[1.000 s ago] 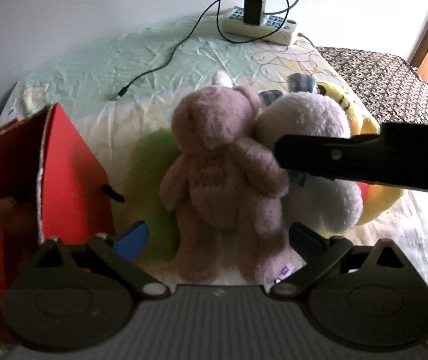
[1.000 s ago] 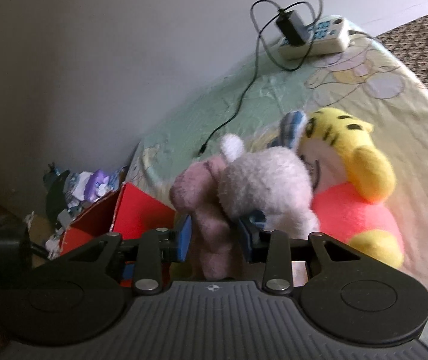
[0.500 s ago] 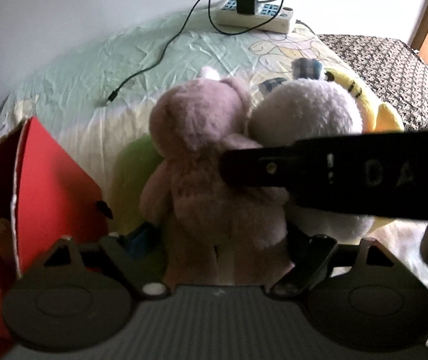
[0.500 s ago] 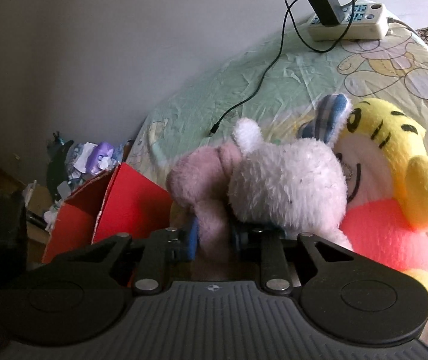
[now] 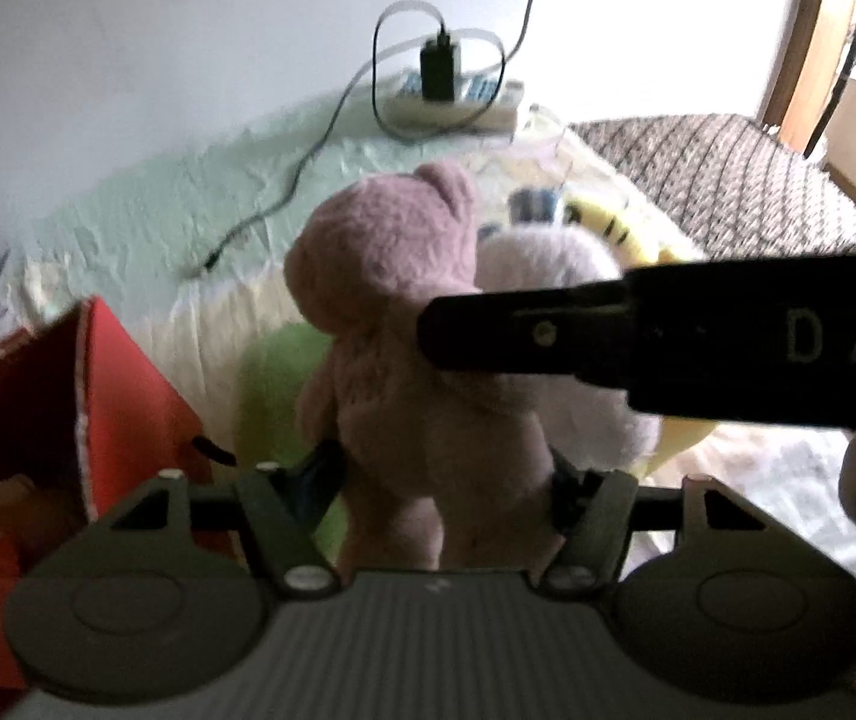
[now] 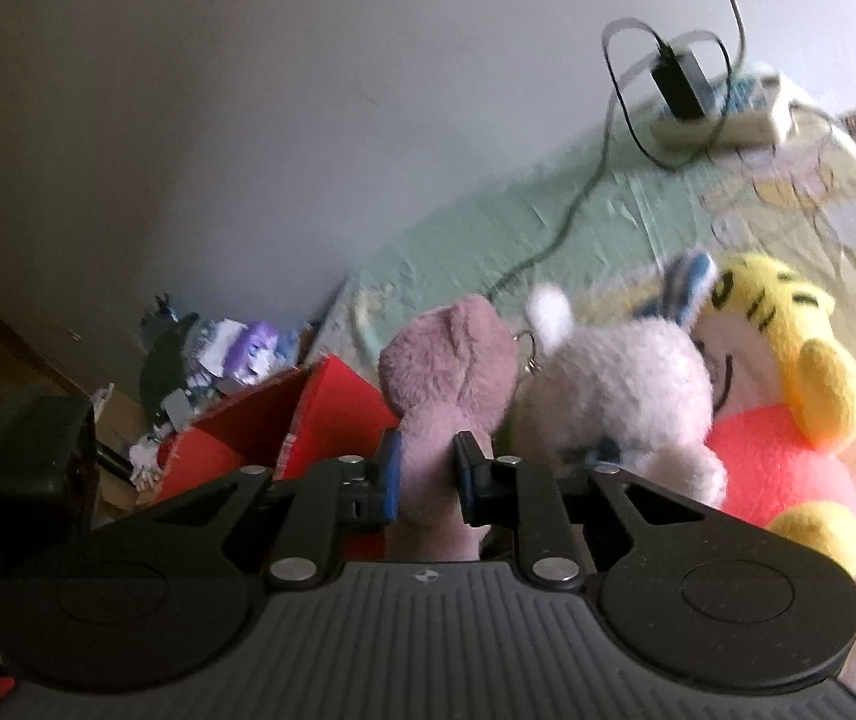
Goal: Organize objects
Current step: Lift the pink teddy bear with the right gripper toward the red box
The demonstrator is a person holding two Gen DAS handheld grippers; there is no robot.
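You have one bed in front of you, with a green and yellow sheet. One red box stands open at its left side. Three big soft toys sit close together on the bed: one yellow tiger in a red top, one white bunny and one pink bear. A green thing lies behind the bear; you cannot tell what it is.

The bear is in the middle, touching the bunny on its right side. The tiger is behind the bunny and mostly hidden in your left view.

Your right gripper is squeezing the bear's arm between its two blue pads. In your left view this gripper is a long black bar that cuts across the bunny and the bear's shoulder. Your left gripper has its fingers on both sides of the bear's lower body. They press into the fur, so it grips the bear too.

Far back by the wall lies one white power strip with one black charger in it. One thin cable runs from it across the sheet.

Only your right view shows the pile of little things on the floor past the box. Only your left view shows orange things inside the box and the brown blanket on the right.
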